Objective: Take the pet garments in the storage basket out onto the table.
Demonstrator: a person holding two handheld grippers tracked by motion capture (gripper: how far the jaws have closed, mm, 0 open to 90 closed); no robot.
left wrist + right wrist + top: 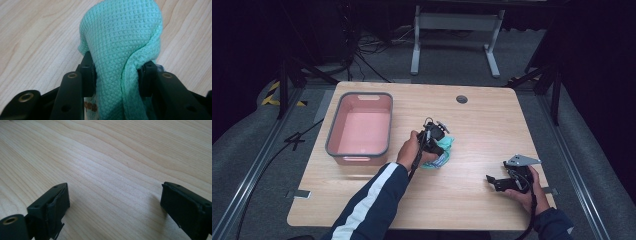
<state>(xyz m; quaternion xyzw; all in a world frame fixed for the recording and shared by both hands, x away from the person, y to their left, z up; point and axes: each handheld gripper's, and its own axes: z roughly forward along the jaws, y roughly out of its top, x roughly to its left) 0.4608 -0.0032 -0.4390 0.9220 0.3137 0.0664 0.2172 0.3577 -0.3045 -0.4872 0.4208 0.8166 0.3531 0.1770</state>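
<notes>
Mint-green waffle-knit cloth (120,50) sits bunched between the pads of my left gripper (116,72), pressed on both sides, low over the pale wooden surface (482,125) near its middle. My right gripper (115,202) hovers over bare wood, its jaws wide apart and holding nothing. To the left stands a grey-rimmed pink plastic basket (358,152).

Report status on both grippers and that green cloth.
Left gripper shut on green cloth, cloth at the tabletop. Right gripper open, empty, over bare table. Pink bin left of cloth, path unobstructed.
</notes>
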